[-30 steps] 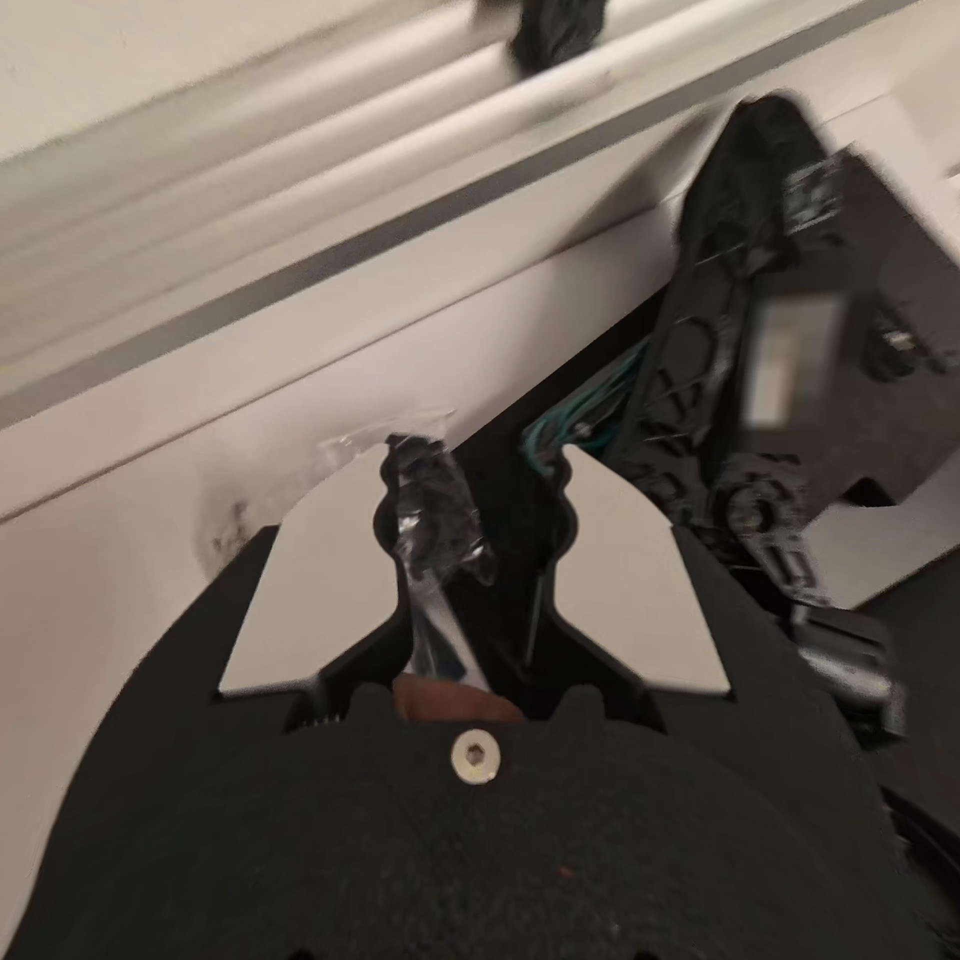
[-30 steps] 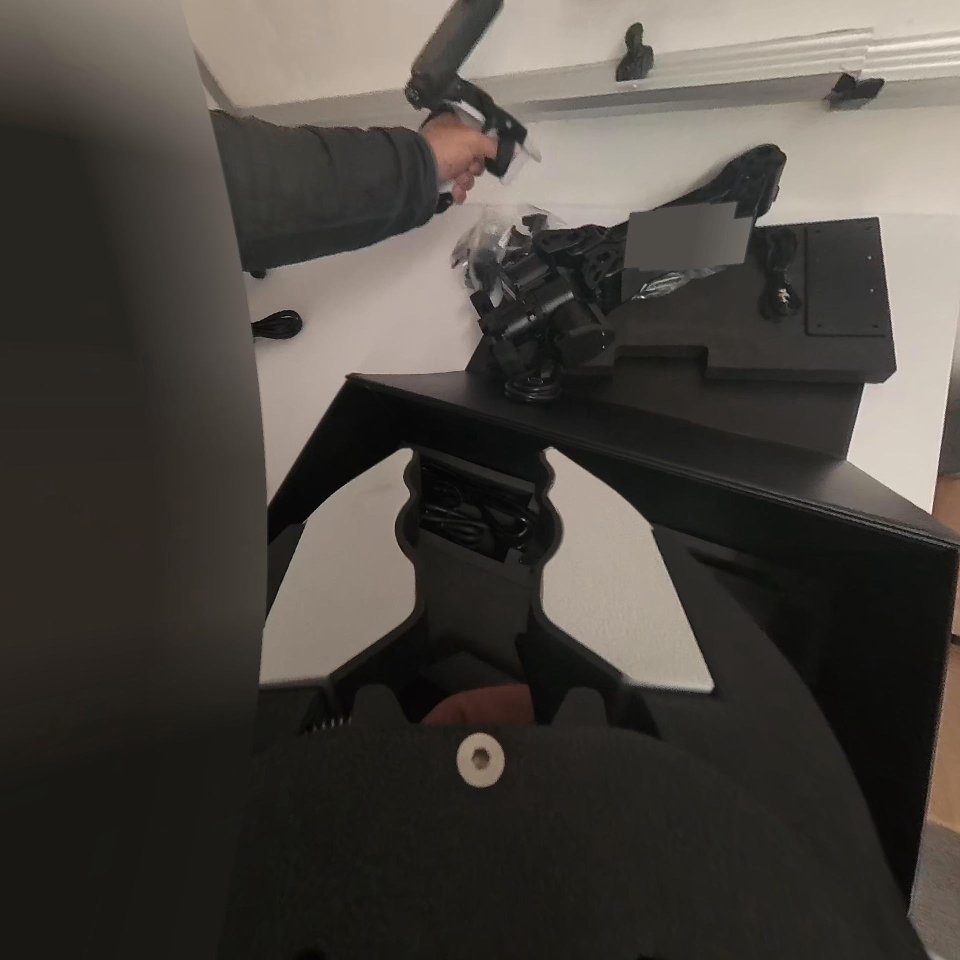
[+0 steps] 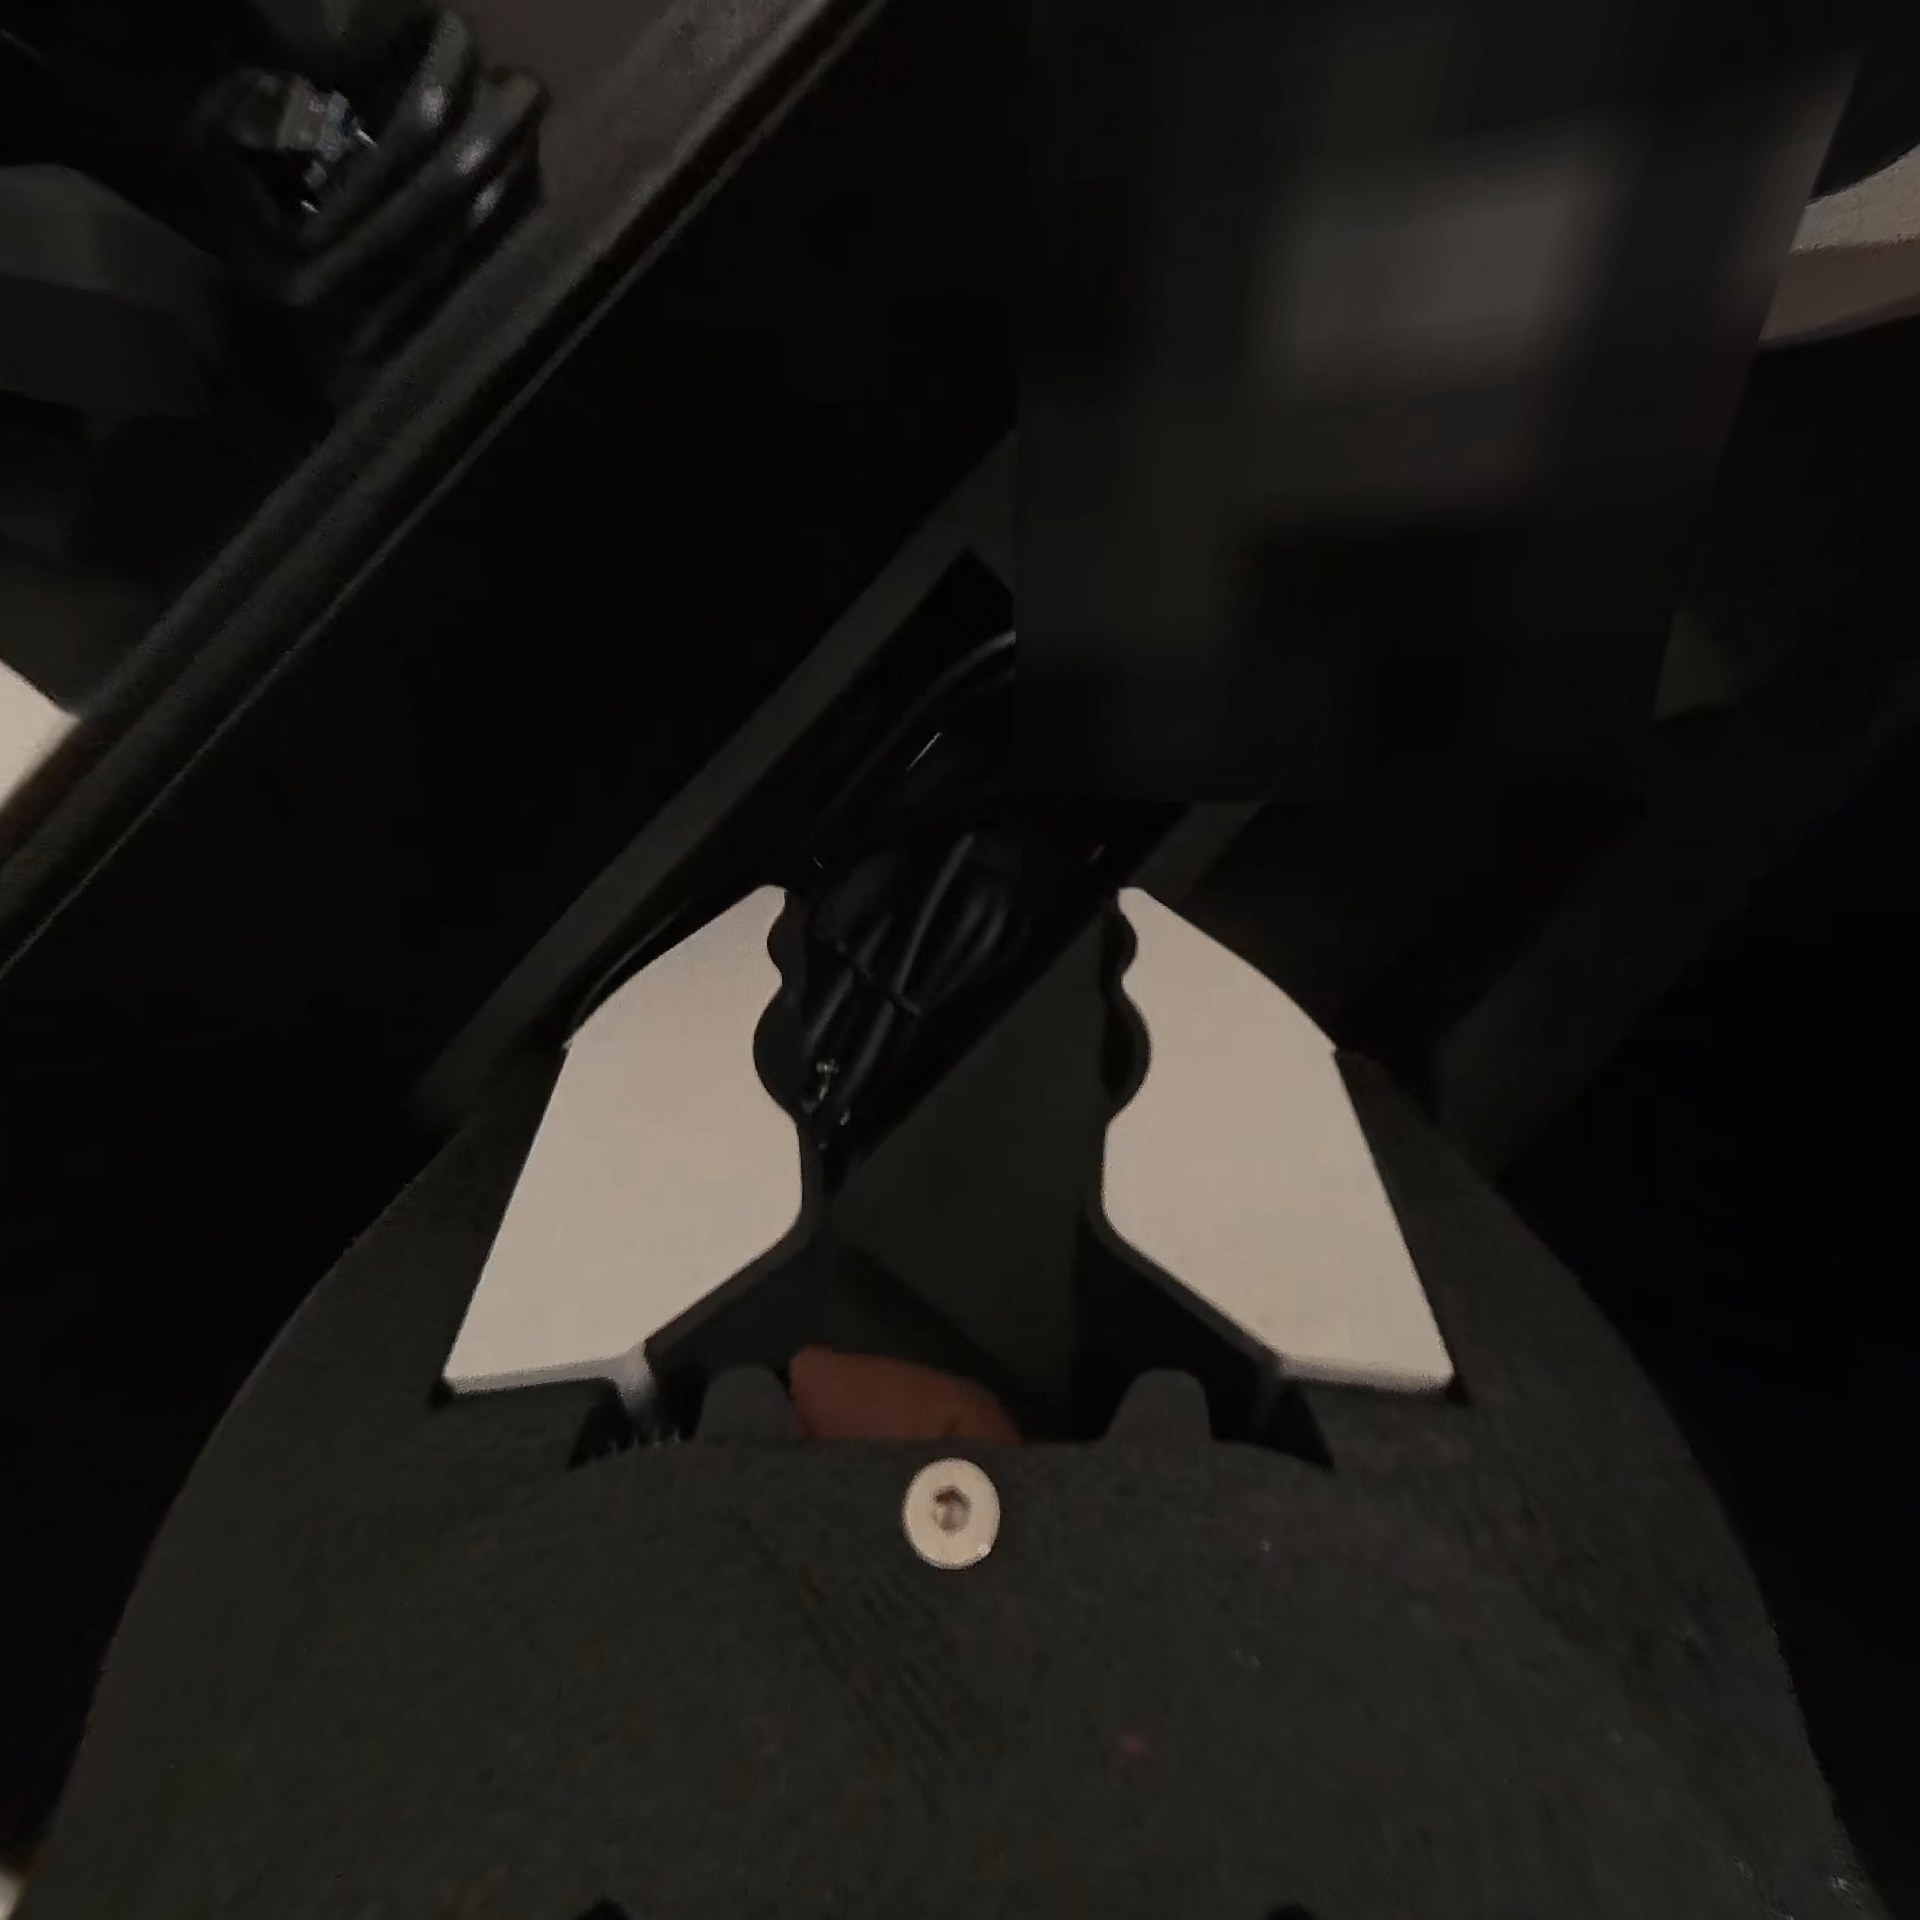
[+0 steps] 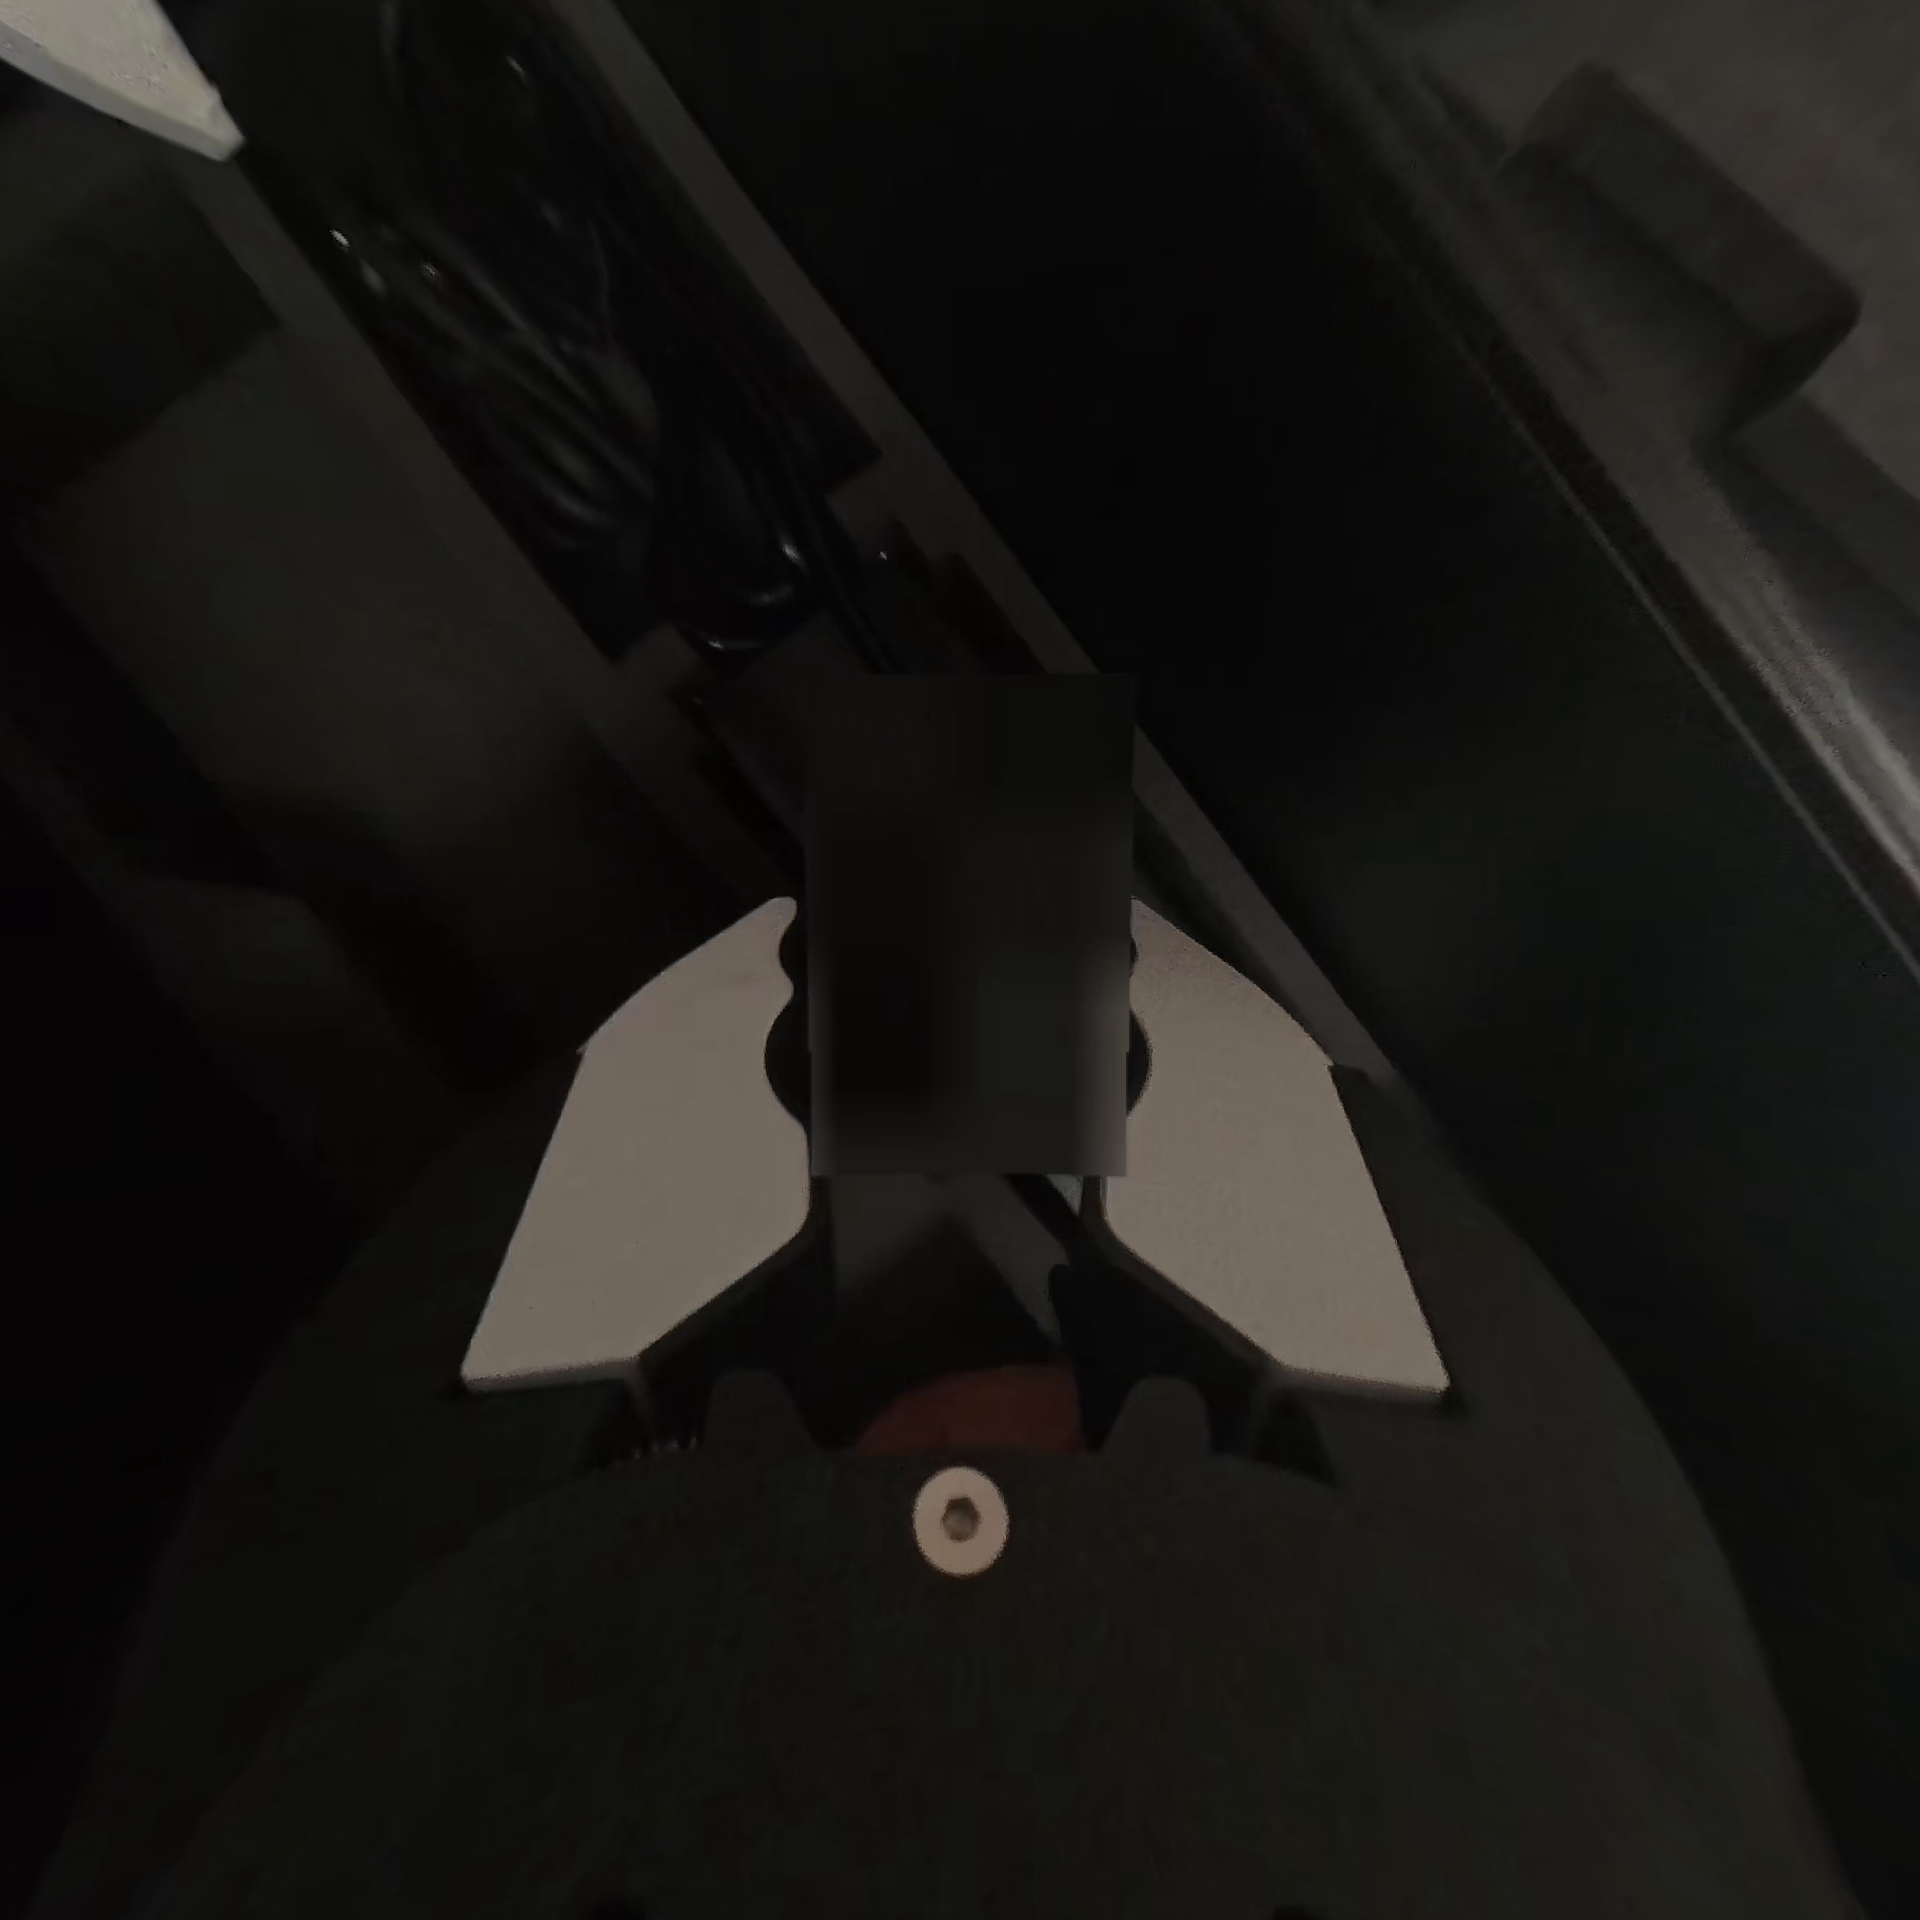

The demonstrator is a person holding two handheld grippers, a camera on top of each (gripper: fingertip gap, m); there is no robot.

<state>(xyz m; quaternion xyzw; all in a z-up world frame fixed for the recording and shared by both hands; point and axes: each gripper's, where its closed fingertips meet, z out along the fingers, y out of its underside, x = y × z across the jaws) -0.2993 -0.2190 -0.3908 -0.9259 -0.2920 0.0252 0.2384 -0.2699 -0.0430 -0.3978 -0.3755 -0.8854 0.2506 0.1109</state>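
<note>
A pale surface (image 3: pixel 31 717) shows only in small slivers at the frame edges, with a black box (image 3: pixel 727 436) covering it.

Left gripper (image 3: pixel 951 997), right gripper (image 4: pixel 961 1039): matte black, pale fingers (silver screw each).

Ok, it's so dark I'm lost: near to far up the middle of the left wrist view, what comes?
Silver screw → left hand-held gripper → bundled black cable → large black block.
</note>
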